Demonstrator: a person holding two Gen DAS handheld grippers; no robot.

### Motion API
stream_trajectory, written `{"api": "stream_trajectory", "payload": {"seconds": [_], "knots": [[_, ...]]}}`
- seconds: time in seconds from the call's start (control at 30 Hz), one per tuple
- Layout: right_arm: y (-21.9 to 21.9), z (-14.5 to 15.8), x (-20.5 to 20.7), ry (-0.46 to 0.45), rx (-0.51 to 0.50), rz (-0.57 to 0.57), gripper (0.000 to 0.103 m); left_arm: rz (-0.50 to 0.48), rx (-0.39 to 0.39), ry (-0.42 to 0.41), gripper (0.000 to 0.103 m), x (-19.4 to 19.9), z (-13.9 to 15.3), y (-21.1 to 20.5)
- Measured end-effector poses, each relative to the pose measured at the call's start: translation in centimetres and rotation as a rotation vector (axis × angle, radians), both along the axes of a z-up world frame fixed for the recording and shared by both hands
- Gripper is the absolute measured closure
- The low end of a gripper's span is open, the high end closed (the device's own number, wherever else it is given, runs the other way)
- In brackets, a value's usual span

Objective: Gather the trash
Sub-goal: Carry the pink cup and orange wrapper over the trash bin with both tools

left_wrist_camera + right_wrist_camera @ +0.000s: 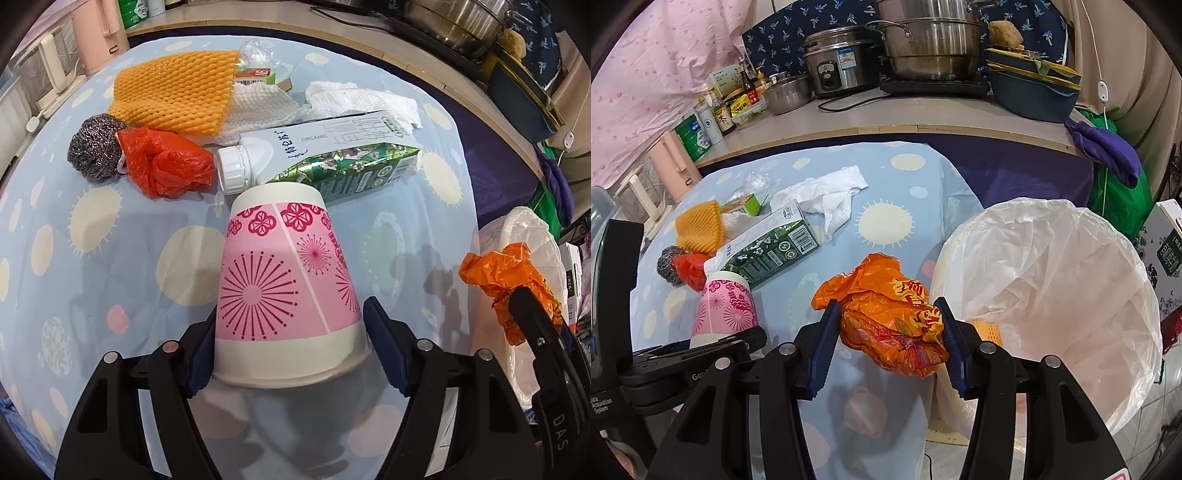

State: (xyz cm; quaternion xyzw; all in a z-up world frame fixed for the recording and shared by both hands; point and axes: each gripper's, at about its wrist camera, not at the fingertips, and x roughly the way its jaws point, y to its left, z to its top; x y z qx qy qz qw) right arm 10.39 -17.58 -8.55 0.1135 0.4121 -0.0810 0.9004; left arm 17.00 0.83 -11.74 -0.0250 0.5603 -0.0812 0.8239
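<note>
Clamping the orange wrapper (892,325), the right gripper (886,332) nears the bin (1052,221) off the table's right edge; left gripper (290,354) straddles the upturned cup (284,280), unclosed.

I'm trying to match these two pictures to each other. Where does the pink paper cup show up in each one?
Left wrist view: the pink paper cup stands upside down at bottom centre, between the left gripper's fingers.
Right wrist view: the same cup is small, at the lower left.
Shared landmark: the green milk carton lying just behind the cup.
</note>
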Motion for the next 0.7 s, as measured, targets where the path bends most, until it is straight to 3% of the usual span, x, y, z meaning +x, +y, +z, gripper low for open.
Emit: {"api": "stream_trajectory", "payload": {"seconds": [0.4,0.7], "knots": [[0.3,1.4,-2.2,-0.032,0.011,0.004,0.054,-0.023,0.047,-0.104,0.035,-3.8,3.9,0.2],[-0.2,4.1,-5.0,-0.092,0.01,-0.017,0.054,-0.066,0.06,-0.193,0.035,-6.8,7.7,-0.7]]}}
